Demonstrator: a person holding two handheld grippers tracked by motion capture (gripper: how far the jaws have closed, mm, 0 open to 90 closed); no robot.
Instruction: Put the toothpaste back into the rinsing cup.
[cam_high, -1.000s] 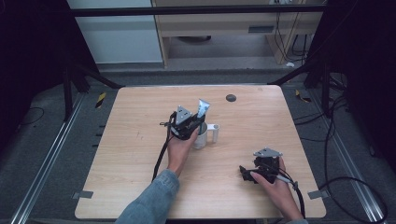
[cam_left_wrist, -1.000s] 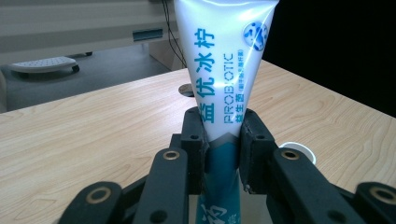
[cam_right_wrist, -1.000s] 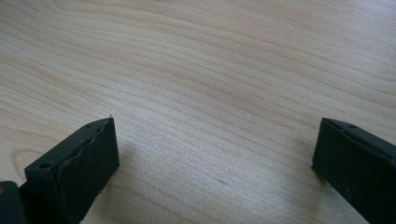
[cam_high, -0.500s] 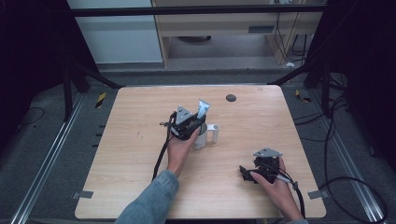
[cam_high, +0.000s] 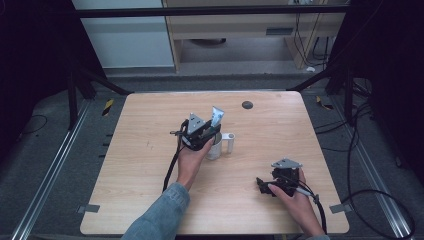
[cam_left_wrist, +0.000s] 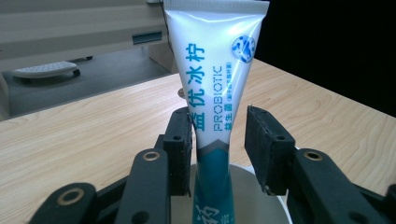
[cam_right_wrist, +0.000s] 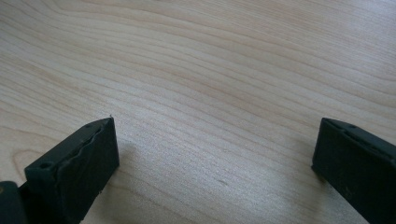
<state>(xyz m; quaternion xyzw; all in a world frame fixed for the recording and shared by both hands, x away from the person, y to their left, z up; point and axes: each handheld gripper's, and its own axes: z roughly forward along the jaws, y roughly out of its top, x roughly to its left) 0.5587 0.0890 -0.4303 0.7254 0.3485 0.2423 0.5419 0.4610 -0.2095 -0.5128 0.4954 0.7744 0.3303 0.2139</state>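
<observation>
At mid-table, the left gripper (cam_left_wrist: 218, 140) stands parted around a toothpaste tube (cam_left_wrist: 215, 70) upright in a white mug (cam_high: 218, 145); withdrawing straight back avoids tipping it. Right gripper (cam_right_wrist: 215, 158) rests wide.

Small dark disc (cam_high: 247, 104) is seen near far edge of wooden table (cam_high: 140, 150), right of middle; grey tape (cam_high: 88, 208) is stuck at near-left corner; yellow-black strip (cam_high: 107, 106) is laid on floor off far-left corner

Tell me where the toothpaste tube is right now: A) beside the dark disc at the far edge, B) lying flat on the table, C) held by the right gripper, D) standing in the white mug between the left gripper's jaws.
D: the toothpaste tube stands upright in the mug, with the left gripper around it, jaws apart.
</observation>
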